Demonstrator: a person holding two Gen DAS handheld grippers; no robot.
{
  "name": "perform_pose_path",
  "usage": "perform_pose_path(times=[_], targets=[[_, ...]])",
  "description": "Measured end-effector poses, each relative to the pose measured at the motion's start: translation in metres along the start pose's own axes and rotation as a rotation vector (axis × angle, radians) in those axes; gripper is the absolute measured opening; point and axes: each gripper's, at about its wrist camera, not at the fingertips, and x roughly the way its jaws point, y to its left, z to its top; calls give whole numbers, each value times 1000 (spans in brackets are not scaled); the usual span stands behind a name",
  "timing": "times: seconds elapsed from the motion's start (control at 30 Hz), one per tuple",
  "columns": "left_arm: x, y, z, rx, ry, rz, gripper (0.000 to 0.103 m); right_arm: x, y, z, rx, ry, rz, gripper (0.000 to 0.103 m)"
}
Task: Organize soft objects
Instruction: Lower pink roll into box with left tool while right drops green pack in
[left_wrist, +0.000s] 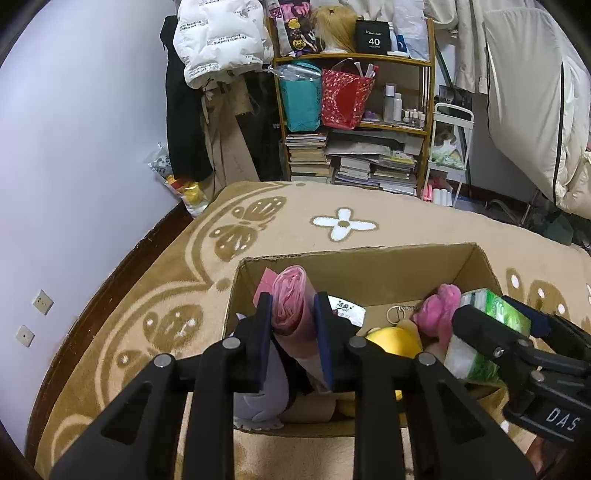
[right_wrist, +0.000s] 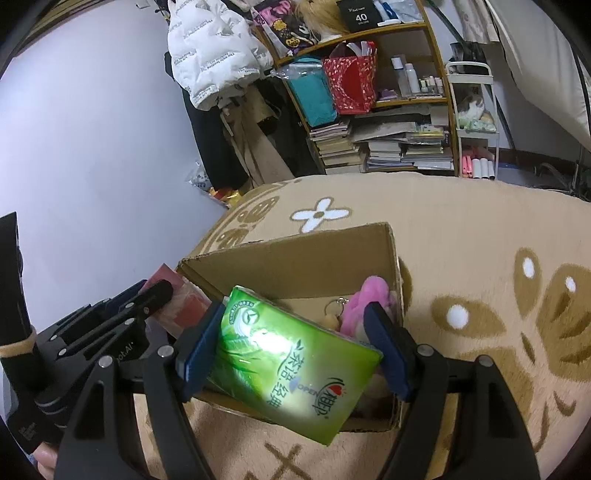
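Note:
An open cardboard box stands on a beige patterned carpet; it also shows in the right wrist view. My left gripper is shut on a pink roll of plastic bags, held over the box's left part. My right gripper is shut on a green tissue pack, held tilted over the box; the pack also shows in the left wrist view. Inside the box lie a pink plush, a yellow plush, a keyring and a lavender soft item.
The carpet spreads around the box. A wooden shelf with bags, bottles and stacked books stands at the back. Coats hang to its left. A white cart stands to its right. A lilac wall runs along the left.

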Motion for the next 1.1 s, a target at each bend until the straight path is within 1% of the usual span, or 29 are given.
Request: perform_pose_path(times=[0.1, 0.13, 0.2, 0.23, 0.27, 0.33, 0.4, 0.47, 0.5, 0.53, 0.57, 0.6, 0.67, 0.83, 0.97, 1.1], targets=[[2, 2, -1, 4, 16, 13, 25, -2, 0, -1, -6, -3, 2, 81], [2, 4, -1, 1, 24, 19, 28, -3, -1, -1, -8, -3, 0, 82], [1, 8, -1, -13, 36, 26, 34, -3, -1, -1, -7, -2, 0, 82], [0, 10, -1, -21, 38, 28, 41, -4, -1, -1, -8, -1, 0, 82], [-2, 13, 0, -33, 39, 28, 50, -5, -1, -1, -11, -2, -2, 82], [-7, 17, 0, -46, 26, 26, 57, -6, 0, -1, -12, -4, -6, 82], [-12, 20, 2, -43, 15, 28, 60, -8, 0, -2, -12, -2, -9, 83], [-18, 22, 2, -44, -2, 47, 80, -9, 2, -2, -13, -4, -10, 83], [-22, 23, 2, -47, -13, 58, 85, -11, 2, -2, -13, -5, -7, 83], [-25, 25, 2, -49, -26, 66, 93, -12, 3, -1, -14, -8, -1, 83], [-28, 26, 2, -47, -38, 68, 98, -14, 3, -1, -16, -11, 5, 87], [-32, 27, 2, -44, -54, 73, 100, -15, 5, -2, -18, -14, 5, 93], [-38, 29, 1, -38, -70, 85, 103, -19, 8, -2, -25, -24, 4, 95], [-52, 36, -3, -35, -93, 116, 103, -28, 16, -3, -35, -23, 2, 95], [-66, 42, -6, -44, -107, 121, 103, -40, 20, -1, -42, -29, -4, 95], [-86, 46, -11, -46, -141, 118, 103, -62, 24, 1, -52, -55, -6, 95]])
